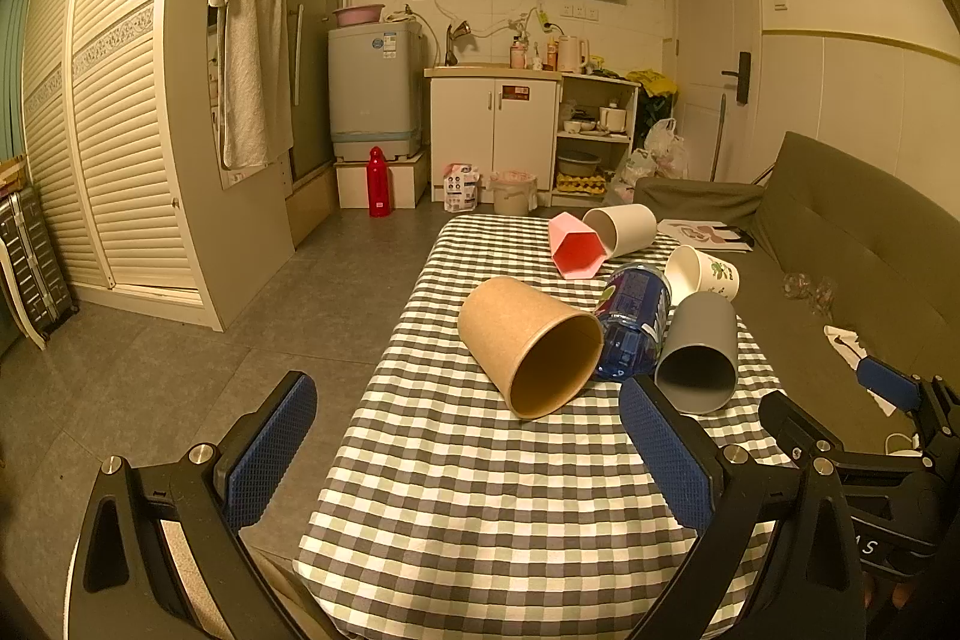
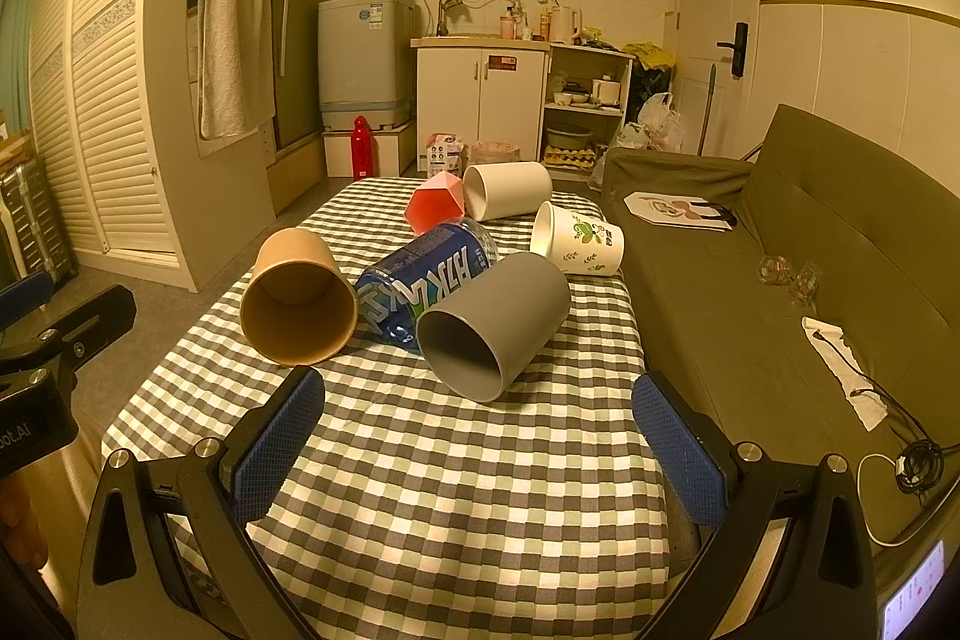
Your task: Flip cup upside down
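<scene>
Nothing is flipped yet: every cup lies on its side on the checked bench (image 2: 420,490), the brown paper cup (image 1: 531,346) and grey cup (image 2: 492,325) nearest, a blue bottle (image 2: 423,283) between them. The left gripper (image 1: 468,454) and right gripper (image 2: 480,448) hover short of them, fingers spread wide, holding nothing.

Checked table (image 2: 420,490), five cups and a bottle, all on their sides.
Brown cup (image 2: 298,297), blue bottle (image 2: 426,283), grey cup (image 2: 492,325) touching in a row; pink cup (image 2: 435,203), white cup (image 2: 507,190), printed cup (image 2: 576,239) behind. Right gripper (image 2: 477,445) spread wide, holding nothing.
</scene>
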A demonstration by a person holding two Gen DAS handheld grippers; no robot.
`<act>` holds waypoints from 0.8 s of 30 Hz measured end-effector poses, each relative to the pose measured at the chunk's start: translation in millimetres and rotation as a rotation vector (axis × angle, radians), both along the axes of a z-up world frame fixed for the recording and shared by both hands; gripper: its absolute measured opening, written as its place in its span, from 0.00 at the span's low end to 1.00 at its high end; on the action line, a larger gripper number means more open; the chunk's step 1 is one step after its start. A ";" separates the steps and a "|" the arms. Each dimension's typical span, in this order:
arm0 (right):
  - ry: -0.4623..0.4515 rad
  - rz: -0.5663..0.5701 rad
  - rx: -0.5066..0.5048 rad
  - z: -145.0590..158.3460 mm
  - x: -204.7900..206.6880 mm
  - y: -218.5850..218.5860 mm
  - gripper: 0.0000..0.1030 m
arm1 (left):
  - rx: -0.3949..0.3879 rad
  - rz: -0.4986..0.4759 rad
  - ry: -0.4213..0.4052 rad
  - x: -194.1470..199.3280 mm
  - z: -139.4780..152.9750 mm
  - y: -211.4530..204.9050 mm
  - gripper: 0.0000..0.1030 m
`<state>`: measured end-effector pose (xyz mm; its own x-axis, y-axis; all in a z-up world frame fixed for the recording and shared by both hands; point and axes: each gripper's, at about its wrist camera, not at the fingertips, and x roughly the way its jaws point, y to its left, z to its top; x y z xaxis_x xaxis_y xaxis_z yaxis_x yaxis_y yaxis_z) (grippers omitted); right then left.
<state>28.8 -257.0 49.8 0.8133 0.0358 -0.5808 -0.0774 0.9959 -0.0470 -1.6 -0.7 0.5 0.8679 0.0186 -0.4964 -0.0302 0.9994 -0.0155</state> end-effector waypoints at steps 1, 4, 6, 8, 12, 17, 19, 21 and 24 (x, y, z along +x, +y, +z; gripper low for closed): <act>0.000 0.000 0.000 0.4 0.2 -0.2 1.00 | 0.000 0.000 -0.001 0.0 -0.4 0.1 1.00; -0.001 0.000 0.000 0.2 0.0 0.0 1.00 | 0.000 0.000 -0.002 -0.1 -0.1 0.1 1.00; 0.000 0.000 0.000 0.2 0.2 0.0 1.00 | 0.000 0.000 -0.001 -0.1 -0.1 0.1 1.00; 0.001 -0.001 0.000 0.4 0.2 -0.1 1.00 | 0.001 0.000 0.000 0.1 -0.2 0.0 1.00; 0.002 0.000 0.001 0.3 0.3 0.0 1.00 | 0.000 0.000 0.003 -0.2 -1.2 0.8 1.00; 0.011 0.001 0.003 -0.7 -1.3 1.1 1.00 | -0.002 0.001 0.024 2.8 -5.9 -0.9 1.00; 0.015 0.002 0.000 2.2 1.3 -0.1 1.00 | -0.001 0.003 0.035 5.8 -5.5 -1.2 1.00; 0.014 0.008 -0.001 7.6 5.5 -3.0 1.00 | 0.006 0.008 0.049 10.6 -4.8 -2.5 1.00; 0.037 0.040 0.001 15.3 22.5 -12.7 1.00 | -0.003 0.011 0.075 20.9 -2.2 -2.9 1.00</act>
